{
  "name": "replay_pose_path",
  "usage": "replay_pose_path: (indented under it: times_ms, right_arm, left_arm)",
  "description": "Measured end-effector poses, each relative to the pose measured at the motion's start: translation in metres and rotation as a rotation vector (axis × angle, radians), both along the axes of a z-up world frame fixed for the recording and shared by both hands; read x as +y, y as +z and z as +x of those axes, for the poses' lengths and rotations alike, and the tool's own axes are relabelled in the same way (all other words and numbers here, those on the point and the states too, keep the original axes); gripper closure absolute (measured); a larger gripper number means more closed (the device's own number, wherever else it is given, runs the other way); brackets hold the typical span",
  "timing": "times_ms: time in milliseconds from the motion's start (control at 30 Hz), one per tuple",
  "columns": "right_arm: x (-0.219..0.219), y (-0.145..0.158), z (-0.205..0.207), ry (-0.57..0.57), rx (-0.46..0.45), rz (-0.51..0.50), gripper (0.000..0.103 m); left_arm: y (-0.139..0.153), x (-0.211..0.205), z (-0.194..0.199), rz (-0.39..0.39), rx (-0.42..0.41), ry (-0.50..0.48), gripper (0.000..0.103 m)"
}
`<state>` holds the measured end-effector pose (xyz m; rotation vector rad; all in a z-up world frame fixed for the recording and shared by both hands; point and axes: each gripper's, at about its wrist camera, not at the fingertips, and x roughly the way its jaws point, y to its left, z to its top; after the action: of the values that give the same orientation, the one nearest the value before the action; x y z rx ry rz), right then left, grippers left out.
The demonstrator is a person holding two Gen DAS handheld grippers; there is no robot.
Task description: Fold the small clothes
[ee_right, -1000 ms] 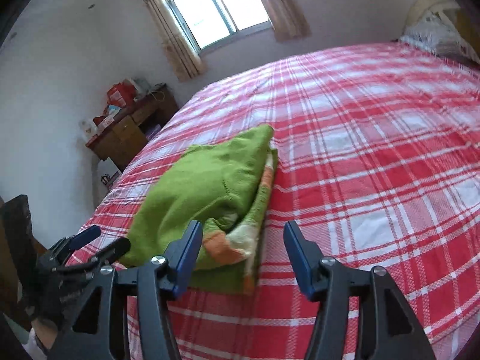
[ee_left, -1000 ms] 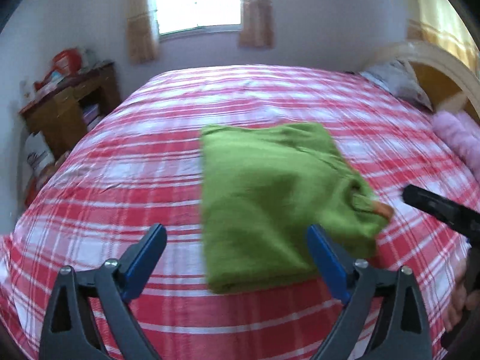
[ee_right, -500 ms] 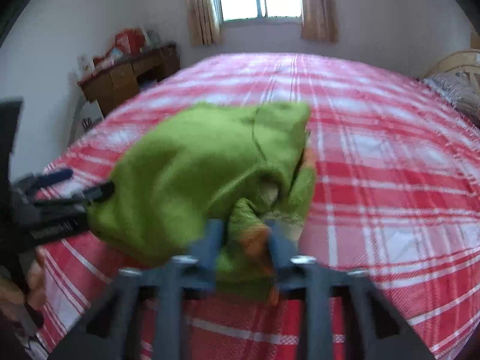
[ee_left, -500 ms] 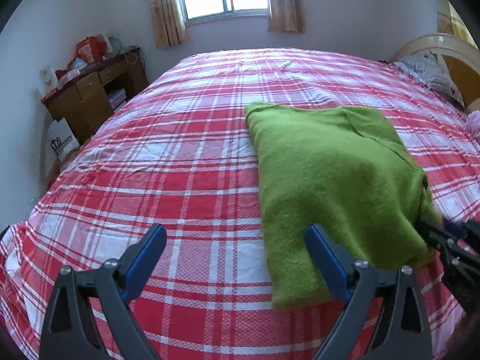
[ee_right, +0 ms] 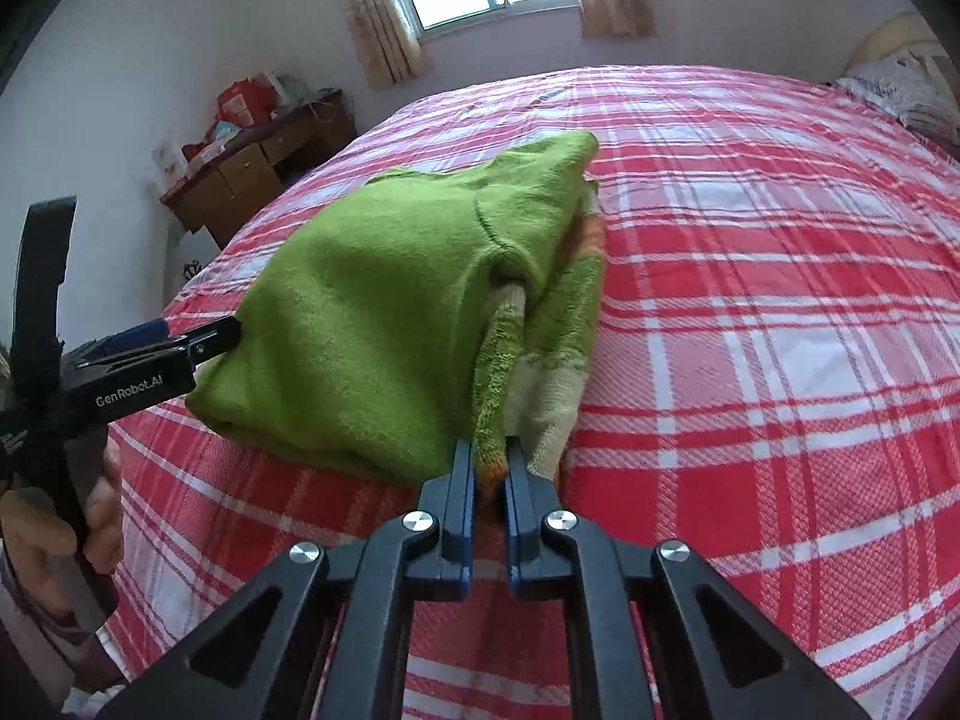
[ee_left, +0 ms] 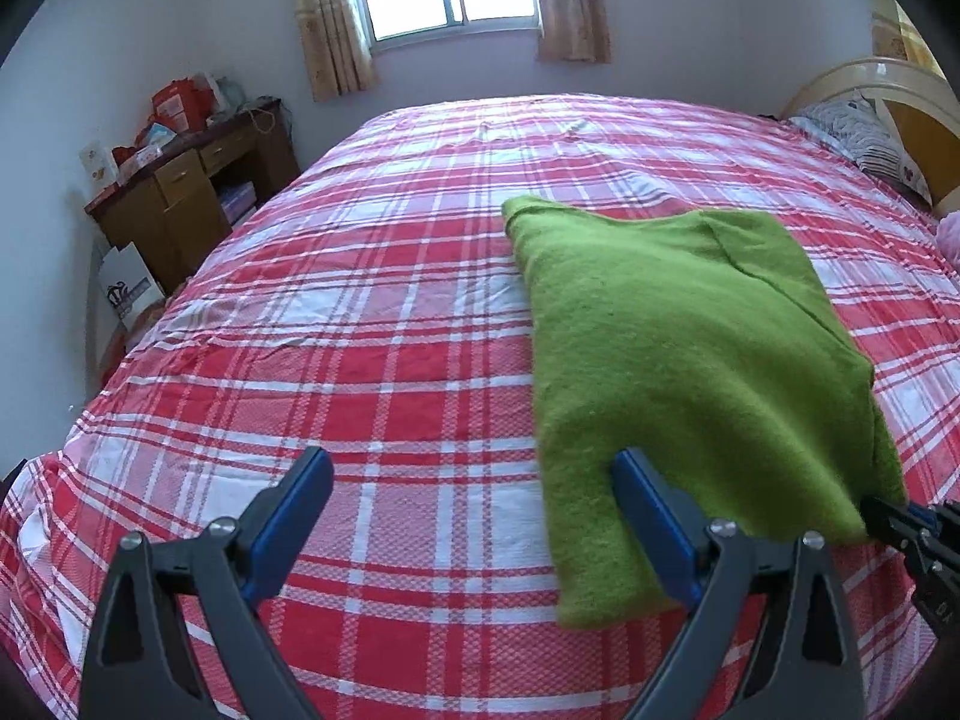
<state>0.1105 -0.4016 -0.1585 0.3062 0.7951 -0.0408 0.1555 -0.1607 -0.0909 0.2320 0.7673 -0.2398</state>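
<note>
A folded green knit sweater [ee_left: 678, 348] lies on the red plaid bed [ee_left: 360, 312], right of centre in the left wrist view. My left gripper [ee_left: 474, 516] is open and empty; its right finger overlaps the sweater's near left corner. In the right wrist view the sweater [ee_right: 384, 300] is bunched, and my right gripper [ee_right: 489, 468] is shut on its green-and-orange sleeve cuff [ee_right: 495, 414] at the near edge. The left gripper [ee_right: 162, 348] also shows there, at the sweater's left corner. The right gripper's tip [ee_left: 900, 525] shows at the sweater's near right corner.
A wooden desk [ee_left: 186, 198] with clutter stands by the wall at the left, with a white bag [ee_left: 129, 294] on the floor beside it. A pillow [ee_left: 864, 138] and headboard are at the far right. A window is in the far wall.
My right gripper moved in and shut on the sweater's sleeve cuff. The left gripper shifted left and stays open; the sweater now sits further right in its view.
</note>
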Motion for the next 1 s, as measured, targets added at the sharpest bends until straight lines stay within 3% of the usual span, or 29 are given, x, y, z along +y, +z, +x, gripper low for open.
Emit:
replay_pose_path:
  times_ms: [200,333,533,800,1000]
  right_arm:
    - [0.004,0.01,-0.016,0.004,0.006,-0.047,0.094]
    - [-0.004,0.039,-0.03,-0.04,-0.053,-0.085,0.093]
    - [-0.002,0.072,0.009,-0.038,-0.126,-0.181,0.093]
    - [-0.008,0.048,0.103,0.047,-0.023,-0.151,0.093]
    - [-0.028,0.015,0.136,0.068,0.049,-0.05,0.093]
  left_arm:
    - [0.002,0.011,0.004,-0.002,-0.005,0.011,0.006]
    - [0.004,0.015,0.01,-0.007,-0.01,0.019,0.006]
    - [0.013,0.012,0.019,-0.012,-0.03,0.025,0.006]
    - [0.032,-0.016,0.039,-0.038,-0.097,-0.019,0.006]
    - [0.004,-0.039,0.065,-0.026,-0.032,-0.015,0.006]
